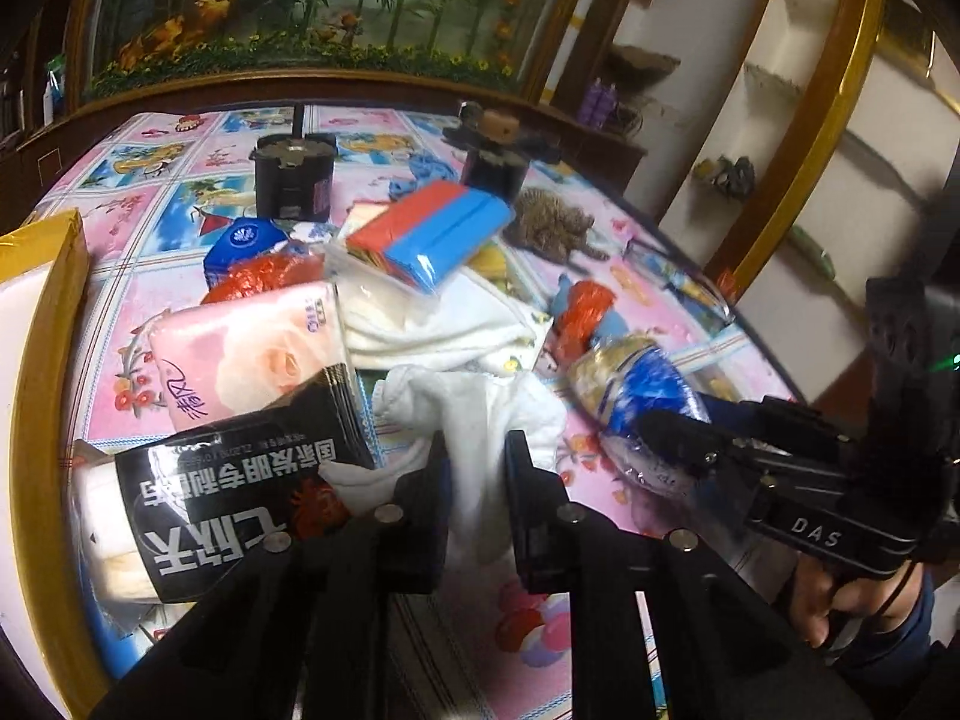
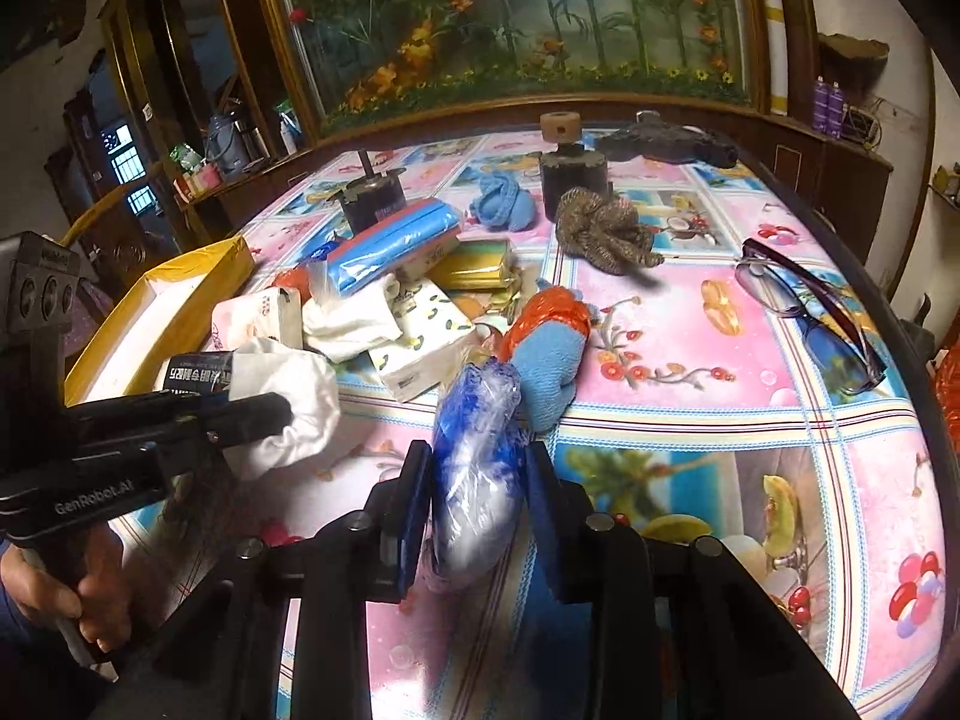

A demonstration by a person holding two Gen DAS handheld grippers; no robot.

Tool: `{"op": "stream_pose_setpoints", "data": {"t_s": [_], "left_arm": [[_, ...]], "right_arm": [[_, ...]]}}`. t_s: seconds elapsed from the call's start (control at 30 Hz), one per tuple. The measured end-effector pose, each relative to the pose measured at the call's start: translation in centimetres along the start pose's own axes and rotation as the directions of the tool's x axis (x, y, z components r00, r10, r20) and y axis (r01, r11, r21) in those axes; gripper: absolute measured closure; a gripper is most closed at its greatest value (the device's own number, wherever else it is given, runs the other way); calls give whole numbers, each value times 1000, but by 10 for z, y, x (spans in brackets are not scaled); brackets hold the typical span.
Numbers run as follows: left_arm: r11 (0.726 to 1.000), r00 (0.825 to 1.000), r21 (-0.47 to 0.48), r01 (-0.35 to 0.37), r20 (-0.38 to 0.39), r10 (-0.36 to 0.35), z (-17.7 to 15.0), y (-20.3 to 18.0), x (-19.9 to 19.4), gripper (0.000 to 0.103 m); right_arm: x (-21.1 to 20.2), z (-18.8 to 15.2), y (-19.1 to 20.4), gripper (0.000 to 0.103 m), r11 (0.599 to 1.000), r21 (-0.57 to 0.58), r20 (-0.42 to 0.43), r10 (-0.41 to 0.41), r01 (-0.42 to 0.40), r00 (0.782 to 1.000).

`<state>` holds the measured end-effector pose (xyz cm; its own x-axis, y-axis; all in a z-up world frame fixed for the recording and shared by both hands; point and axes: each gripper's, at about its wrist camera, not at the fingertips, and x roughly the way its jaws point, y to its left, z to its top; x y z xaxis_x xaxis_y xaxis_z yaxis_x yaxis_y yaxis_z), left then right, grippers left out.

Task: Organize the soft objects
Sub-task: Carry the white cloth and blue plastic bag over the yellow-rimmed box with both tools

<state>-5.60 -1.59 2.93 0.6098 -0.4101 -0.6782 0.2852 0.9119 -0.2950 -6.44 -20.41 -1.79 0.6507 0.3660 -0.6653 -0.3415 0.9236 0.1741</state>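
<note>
Both sets of jaws are closed on soft goods: your left gripper (image 1: 477, 480) pinches a fold of the white cloth (image 1: 480, 414), your right gripper (image 2: 480, 504) clamps the blue-and-clear plastic bundle (image 2: 480, 438) at its middle.

Counter (image 2: 750, 420): floral covering, cluttered toward the far left. The yellow-rimmed tray (image 2: 180, 294) sits at its left edge, apparently the collection point, though that is a judgement.

Pile: pink tissue pack (image 1: 252, 354), black-labelled pack (image 1: 240, 492) and red-and-blue pack (image 1: 432, 234) lie stacked and touching beside the cloth.

Risks: the cloth touches the black-labelled pack, so lifting it may drag that pack or topple the stack. Your pinch holds only a fold; the rest may trail. The plastic bundle is slippery and could slide from the pads.

Views: only the right wrist camera shows the glasses (image 2: 810, 312), the brown knitted item (image 2: 606, 234) and the tray's interior. Only the left wrist camera shows the pink pack's face
</note>
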Motion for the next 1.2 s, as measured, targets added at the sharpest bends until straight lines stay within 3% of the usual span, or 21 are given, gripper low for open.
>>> {"op": "stream_pose_setpoints", "data": {"t_s": [0.47,0.87,1.2], "left_arm": [[998,996,-14,66,69,-65,0,5,-14,87],[999,992,16,50,118,-51,-2,1,-29,87],[999,988,-22,29,154,-26,4,17,-56,87]], "right_arm": [[-9,4,10,71,999,28,13,-33,33,999],[-26,7,19,71,999,39,40,-27,25,999],[-33,16,27,71,999,46,69,11,-14,998]]}}
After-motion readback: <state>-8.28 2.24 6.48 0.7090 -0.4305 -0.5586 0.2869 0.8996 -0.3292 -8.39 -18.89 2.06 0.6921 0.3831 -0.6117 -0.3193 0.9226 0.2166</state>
